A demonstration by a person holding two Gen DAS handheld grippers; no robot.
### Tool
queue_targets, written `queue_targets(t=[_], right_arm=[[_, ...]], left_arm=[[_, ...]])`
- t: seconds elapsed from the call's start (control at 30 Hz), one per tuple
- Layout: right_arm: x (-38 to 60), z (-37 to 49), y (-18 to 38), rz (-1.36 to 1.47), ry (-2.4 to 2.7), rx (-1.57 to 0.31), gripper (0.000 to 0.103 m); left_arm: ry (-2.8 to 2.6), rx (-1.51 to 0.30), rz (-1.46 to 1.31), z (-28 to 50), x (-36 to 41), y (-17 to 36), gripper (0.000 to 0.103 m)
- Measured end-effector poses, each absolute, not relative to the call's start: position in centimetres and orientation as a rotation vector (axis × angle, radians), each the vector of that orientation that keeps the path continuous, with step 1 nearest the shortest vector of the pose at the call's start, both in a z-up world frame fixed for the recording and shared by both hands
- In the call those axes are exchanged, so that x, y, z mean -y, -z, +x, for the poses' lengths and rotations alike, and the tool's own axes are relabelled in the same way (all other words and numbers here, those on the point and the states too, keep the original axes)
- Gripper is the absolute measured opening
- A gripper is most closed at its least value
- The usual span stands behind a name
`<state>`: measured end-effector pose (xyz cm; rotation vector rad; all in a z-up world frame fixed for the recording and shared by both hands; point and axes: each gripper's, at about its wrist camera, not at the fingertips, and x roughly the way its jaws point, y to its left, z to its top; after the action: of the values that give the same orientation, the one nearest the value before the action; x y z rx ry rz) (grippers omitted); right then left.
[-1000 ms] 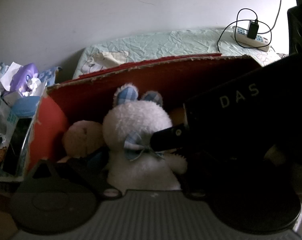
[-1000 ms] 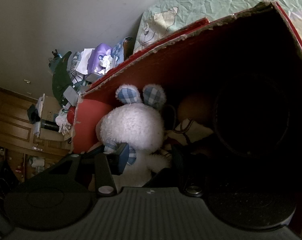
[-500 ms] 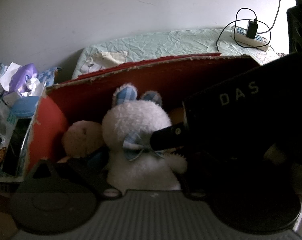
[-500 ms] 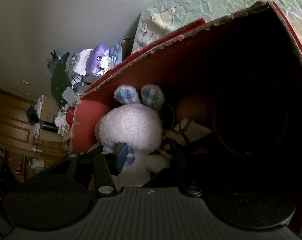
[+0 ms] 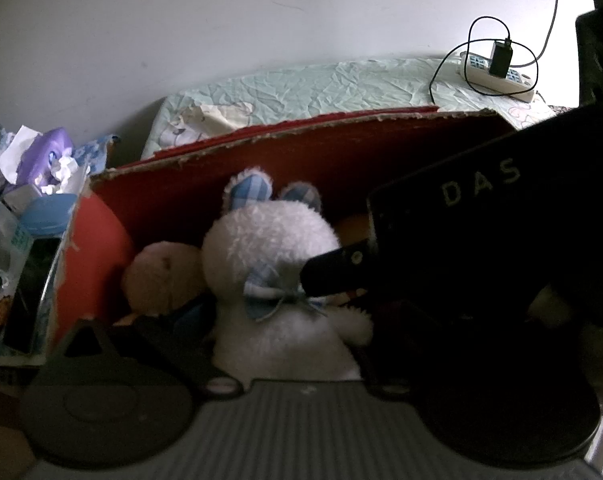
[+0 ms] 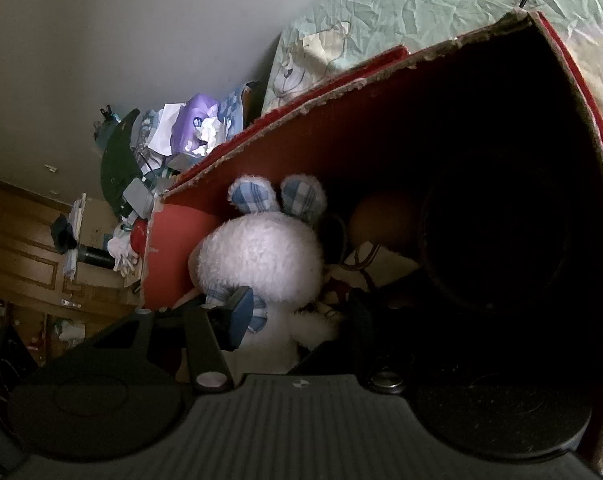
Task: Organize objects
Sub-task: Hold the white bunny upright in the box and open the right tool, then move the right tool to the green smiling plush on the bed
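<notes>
A white plush bunny (image 5: 277,280) with blue checked ears sits upright in the centre of both frames inside a red cardboard box (image 5: 229,184), its torn upper edge running across the middle of the left wrist view; a blue checked bow is at the bunny's neck; just to its left, low in the box, lies a tan plush toy (image 5: 161,276), touching the bunny's side. The left gripper (image 5: 285,344) reaches into the box with the bunny's lower body between its dark fingers, but whether the jaws press on it I cannot tell; the right gripper (image 6: 277,320) is also in the box, its blue-padded finger (image 6: 241,312) against the bunny's bow at lower centre, the other finger lost in shadow, so how far its jaws are open I cannot tell either. A black device marked "DAS" (image 5: 481,240) fills the right of the left wrist frame. Behind the box lies a bed (image 5: 341,84) with a pale green crumpled sheet; a white power strip (image 5: 497,76) with a black plug rests on it at upper right; a heap of clutter (image 5: 33,184) sits at the left edge.
</notes>
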<state>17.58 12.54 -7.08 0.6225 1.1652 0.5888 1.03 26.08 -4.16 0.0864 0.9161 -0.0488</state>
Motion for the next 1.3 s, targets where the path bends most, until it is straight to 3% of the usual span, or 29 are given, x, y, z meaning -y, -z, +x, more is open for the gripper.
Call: queue_targets(t=[0.37,0.73,0.97,1.3], right_arm=[[-11.4,15.8,5.6,0.641,-0.583,-1.100,0.056],[-6.6,11.5,1.7,0.681,-0.594,-0.839,0.054],[-2.0,7.9,0.5,0.650,-0.526,-0.660,0.055],[8.1,4.6,2.7,0.744,-0.298,-0.642,0.055]], left_arm=[[0.025,-0.885,0.132,0.0,-26.2,2.6,0.099],[0.020,-0.803,0.069,-3.6,-26.9,-0.9,0.099],[0.135,-0.696,0.006,-5.1,-23.8,-4.1,0.099],[0.325,-0.680,0.020,-4.9,-15.5,-5.0,0.099]])
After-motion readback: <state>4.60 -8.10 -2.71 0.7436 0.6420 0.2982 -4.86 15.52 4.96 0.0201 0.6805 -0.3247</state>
